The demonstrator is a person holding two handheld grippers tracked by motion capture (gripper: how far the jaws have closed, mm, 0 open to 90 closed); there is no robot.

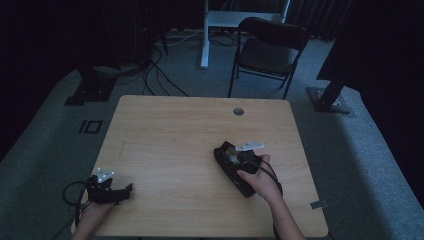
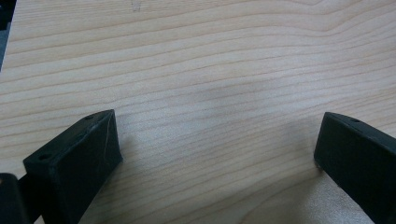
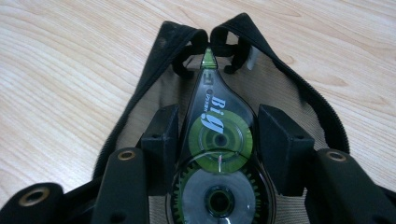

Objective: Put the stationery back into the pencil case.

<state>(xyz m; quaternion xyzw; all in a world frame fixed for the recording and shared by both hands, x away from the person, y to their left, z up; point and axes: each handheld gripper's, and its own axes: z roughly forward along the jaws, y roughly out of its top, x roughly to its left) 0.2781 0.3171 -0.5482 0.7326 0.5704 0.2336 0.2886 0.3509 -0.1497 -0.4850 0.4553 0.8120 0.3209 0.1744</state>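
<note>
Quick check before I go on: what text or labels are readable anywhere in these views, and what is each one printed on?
"Big", in light green slanted letters, on the clear body of the correction tape dispenser, seen in the right gripper view.
A line of small white print beside it on the dispenser's neck: too small to read.
A small white square mark near the dispenser's green tip: not legible.
The wooden table and the black mesh pouch carry no readable text.

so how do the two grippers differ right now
The right gripper has a green and clear correction tape dispenser between its jaws, over an open black mesh pouch; the left gripper holds nothing, with bare table between its jaws. In the high view the right gripper sits mid-table on the right, the left gripper near the front left edge. Both have black jaws and are hand-held.
</note>
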